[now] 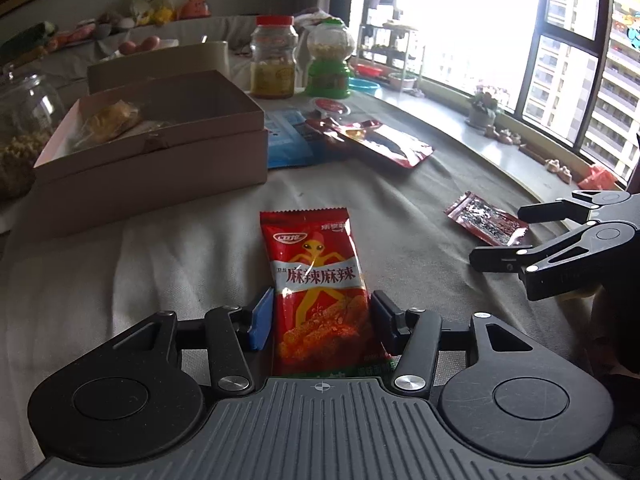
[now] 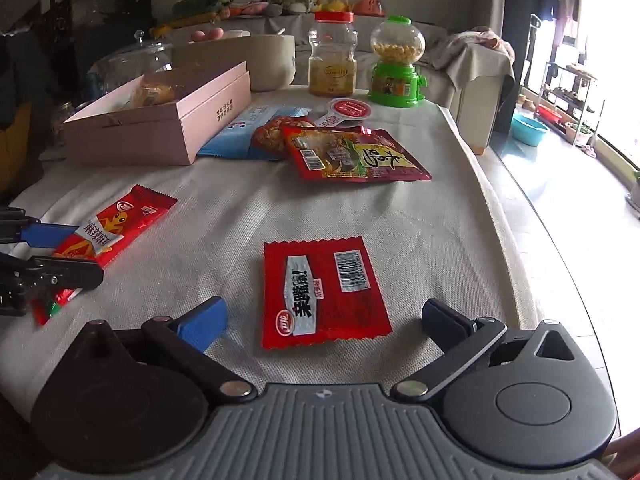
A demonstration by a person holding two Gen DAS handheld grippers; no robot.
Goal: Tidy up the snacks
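Note:
A long red spicy-snack packet (image 1: 320, 292) lies on the grey cloth between the blue pads of my left gripper (image 1: 322, 316), which close against its sides. The same packet shows at the left of the right wrist view (image 2: 108, 232). My right gripper (image 2: 324, 320) is open, its fingers either side of a flat square red packet (image 2: 324, 288) without touching it. That packet lies by the right gripper (image 1: 504, 236) in the left wrist view (image 1: 484, 220). An open pink box (image 1: 156, 140) holding yellow snacks stands at the back left.
A blue packet (image 2: 248, 128) and red pouches (image 2: 352, 156) lie beside the box. A red-lidded jar (image 2: 332, 56), a green candy dispenser (image 2: 396, 64), a small sauce cup (image 2: 348, 110) and a glass jar (image 1: 20, 136) stand behind. The table edge runs along the right.

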